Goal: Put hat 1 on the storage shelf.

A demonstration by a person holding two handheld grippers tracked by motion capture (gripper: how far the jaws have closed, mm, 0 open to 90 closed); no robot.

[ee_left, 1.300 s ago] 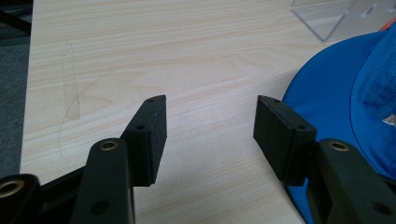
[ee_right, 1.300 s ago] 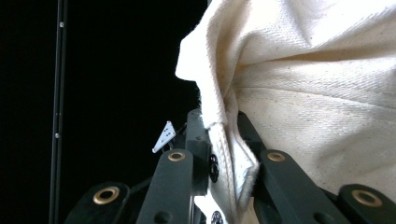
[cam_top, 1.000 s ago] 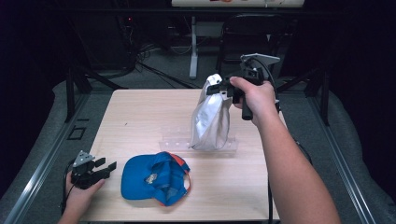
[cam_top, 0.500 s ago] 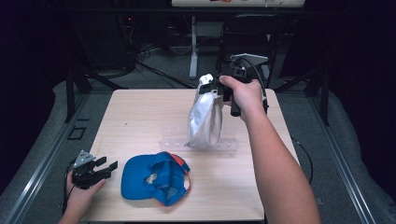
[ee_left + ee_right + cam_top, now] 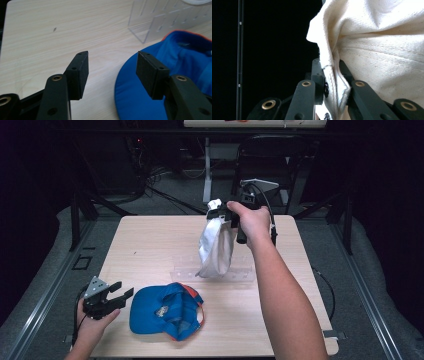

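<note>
A white cloth cap [image 5: 216, 247] hangs in the air over the far middle of the table, and my right gripper [image 5: 218, 213] is shut on its top edge. In the right gripper view the cream fabric [image 5: 384, 50] is pinched between the two black jaws of the right gripper [image 5: 333, 82]. A blue cap [image 5: 167, 311] with an orange rim lies upside down near the front of the table. My left gripper [image 5: 122, 292] stands open just left of it; in the left gripper view the left gripper [image 5: 111, 71] has bare table between its pads and the blue cap [image 5: 172, 82] beside the right one.
A clear plastic rack [image 5: 212, 275] lies flat on the light wooden table [image 5: 145, 245] under the hanging cap, also seen as the clear plastic rack [image 5: 170, 20]. Dark floor, cables and a stand [image 5: 207, 175] lie beyond the far edge.
The right hand has carried the white cap a little toward the far side and left. The left gripper has risen slightly beside the blue cap.
</note>
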